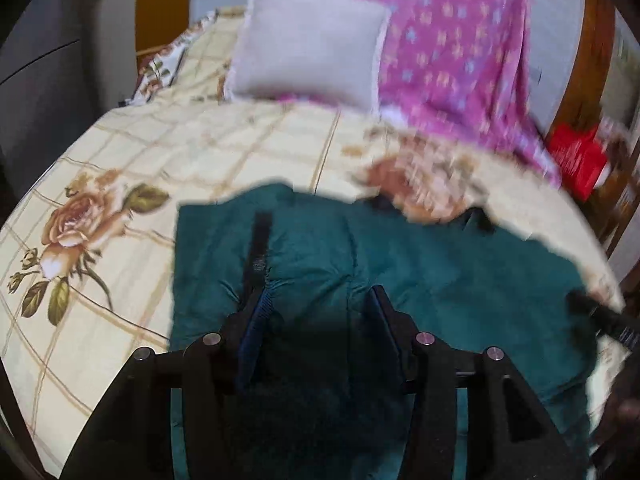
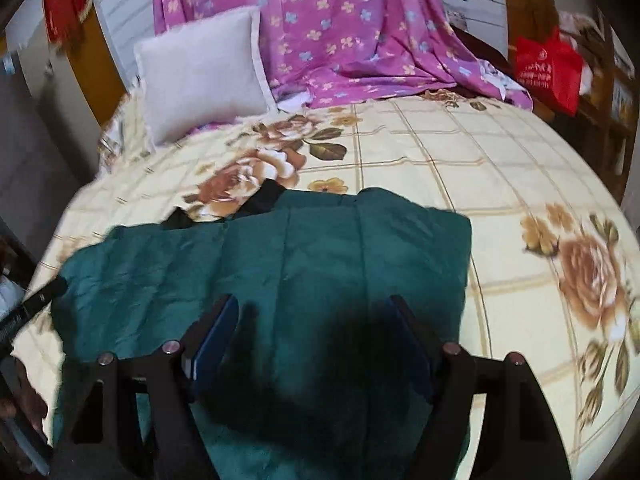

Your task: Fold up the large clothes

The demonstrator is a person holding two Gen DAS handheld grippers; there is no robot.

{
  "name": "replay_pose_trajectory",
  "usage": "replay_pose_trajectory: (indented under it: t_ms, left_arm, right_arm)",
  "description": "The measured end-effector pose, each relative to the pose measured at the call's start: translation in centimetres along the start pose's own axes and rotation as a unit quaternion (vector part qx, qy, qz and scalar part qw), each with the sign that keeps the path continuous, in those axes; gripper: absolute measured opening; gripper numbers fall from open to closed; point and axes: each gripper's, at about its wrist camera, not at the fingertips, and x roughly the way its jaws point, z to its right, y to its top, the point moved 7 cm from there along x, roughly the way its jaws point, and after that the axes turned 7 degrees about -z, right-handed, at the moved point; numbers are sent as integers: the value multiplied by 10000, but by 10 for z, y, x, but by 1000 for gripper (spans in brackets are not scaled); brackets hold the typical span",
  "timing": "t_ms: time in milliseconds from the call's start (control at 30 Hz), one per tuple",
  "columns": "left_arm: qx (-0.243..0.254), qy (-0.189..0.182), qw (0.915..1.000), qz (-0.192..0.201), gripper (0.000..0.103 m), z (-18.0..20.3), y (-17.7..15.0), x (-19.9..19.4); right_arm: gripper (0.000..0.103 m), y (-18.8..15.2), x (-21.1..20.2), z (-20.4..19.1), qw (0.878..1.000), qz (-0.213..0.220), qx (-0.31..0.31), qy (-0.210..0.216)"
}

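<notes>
Surface: cream floral bedsheet point(image 2: 460, 152), grey pillow point(image 2: 200, 76) at 11 o'clock.
Garment: dark teal, soft fleecy garment point(image 2: 320, 256) spread flat, 6 o'clock.
Left gripper point(image 1: 320, 300): jaws apart, empty.
Right gripper point(image 2: 312, 312): jaws wide, empty.
Handling: probably light, limp; pinch at edge or corner.

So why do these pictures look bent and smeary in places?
Both views are fisheye, so the bed curves. In the left wrist view the floral bedspread smears at right; in the right wrist view the green garment shows a dark shadow near the fingers.
</notes>
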Motion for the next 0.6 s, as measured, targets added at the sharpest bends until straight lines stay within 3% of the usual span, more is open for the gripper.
replay_pose_trajectory:
  t_ms: [100,300,433,600]
  left_arm:
    - [190,79,9998,-22,32,8,-6,18]
    - [248,89,9997,18,32,12,-6,25]
    - [267,160,9995,46,32,14,-7,26]
    - [249,139,9996,64,32,14,-7,26]
  right_arm:
    - [78,1,23,10,9991,-174,-76,-392]
    - [88,-3,43,22,9981,-112,-142,-596]
    - [88,0,33,20,9973,-221,-10,-700]
    - [88,-4,-5,-5,9999,6,156,13]
